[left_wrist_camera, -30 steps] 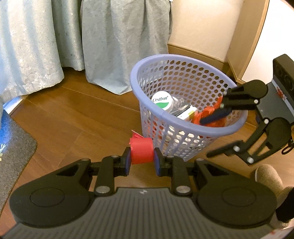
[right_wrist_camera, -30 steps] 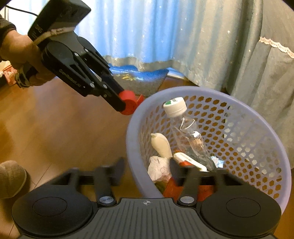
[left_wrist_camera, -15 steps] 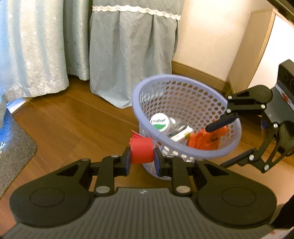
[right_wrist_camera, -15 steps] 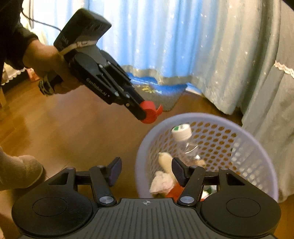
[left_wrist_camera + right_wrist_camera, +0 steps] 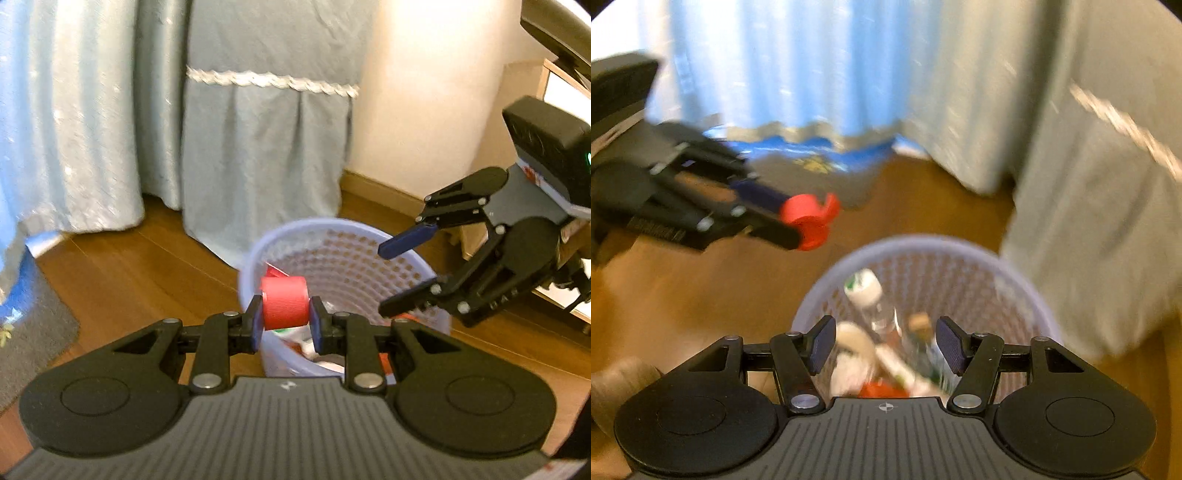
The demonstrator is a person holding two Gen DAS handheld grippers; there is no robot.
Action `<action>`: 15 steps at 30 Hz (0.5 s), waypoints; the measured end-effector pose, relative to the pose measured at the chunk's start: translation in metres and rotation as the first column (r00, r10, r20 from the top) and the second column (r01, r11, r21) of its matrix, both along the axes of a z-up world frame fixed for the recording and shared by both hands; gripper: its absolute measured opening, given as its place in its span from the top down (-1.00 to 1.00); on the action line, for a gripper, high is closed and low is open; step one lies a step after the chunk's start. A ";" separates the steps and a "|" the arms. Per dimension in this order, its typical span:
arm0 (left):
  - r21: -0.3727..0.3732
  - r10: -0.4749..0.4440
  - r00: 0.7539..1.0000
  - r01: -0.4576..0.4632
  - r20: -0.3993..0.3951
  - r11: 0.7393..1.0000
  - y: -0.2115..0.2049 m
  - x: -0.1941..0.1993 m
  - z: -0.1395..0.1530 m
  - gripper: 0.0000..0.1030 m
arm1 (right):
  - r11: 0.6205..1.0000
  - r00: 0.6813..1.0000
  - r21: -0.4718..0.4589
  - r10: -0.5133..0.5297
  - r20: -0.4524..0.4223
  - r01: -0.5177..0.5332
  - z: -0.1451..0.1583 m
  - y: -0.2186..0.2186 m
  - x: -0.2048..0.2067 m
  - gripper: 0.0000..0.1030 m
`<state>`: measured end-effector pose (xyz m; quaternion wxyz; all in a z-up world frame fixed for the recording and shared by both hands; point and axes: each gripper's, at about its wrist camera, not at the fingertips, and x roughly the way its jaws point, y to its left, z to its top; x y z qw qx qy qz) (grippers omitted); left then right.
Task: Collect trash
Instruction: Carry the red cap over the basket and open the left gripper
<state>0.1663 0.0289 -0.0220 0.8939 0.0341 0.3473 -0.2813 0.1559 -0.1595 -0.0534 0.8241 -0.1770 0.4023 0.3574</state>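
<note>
My left gripper (image 5: pixel 285 325) is shut on a ribbed red bottle cap (image 5: pixel 284 302), held above the near rim of a lilac perforated trash basket (image 5: pixel 369 254). In the right wrist view the same red cap (image 5: pixel 809 218) hangs left of and above the basket (image 5: pixel 1027 291), pinched by the left gripper (image 5: pixel 798 221). My right gripper (image 5: pixel 886 347) is open and empty over the basket, where a clear bottle with a white cap (image 5: pixel 866 291), crumpled white paper (image 5: pixel 849 354) and red scraps (image 5: pixel 882 389) lie. From the left wrist view the right gripper (image 5: pixel 391 277) hovers open over the basket's right rim.
Pale blue-grey curtains (image 5: pixel 258 147) hang behind the basket down to the wooden floor (image 5: pixel 122 273). A grey and blue rug (image 5: pixel 812 166) lies near the curtains. Wooden furniture (image 5: pixel 561 92) stands at the right. A foot in a beige sock (image 5: pixel 617 384) rests on the floor at lower left.
Both grippers rose, so the basket looks smaller and lower. My left gripper carried the red cap from beside the basket to over its near rim. The right gripper stayed open.
</note>
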 end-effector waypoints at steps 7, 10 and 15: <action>0.131 -0.143 0.988 0.150 -0.066 0.980 -0.028 0.010 0.023 0.60 | 0.953 0.954 0.022 -0.301 -0.007 0.301 0.044 -0.028 -0.023 -0.12; 0.195 -0.173 0.978 0.193 -0.114 0.962 -0.042 0.017 0.032 0.60 | 0.901 0.903 0.080 -0.418 -0.098 0.425 0.047 -0.046 -0.016 -0.12; 0.233 -0.121 0.979 0.157 -0.163 0.960 -0.065 0.030 0.042 0.60 | 0.843 0.843 0.112 -0.502 -0.193 0.527 0.058 -0.070 0.004 -0.12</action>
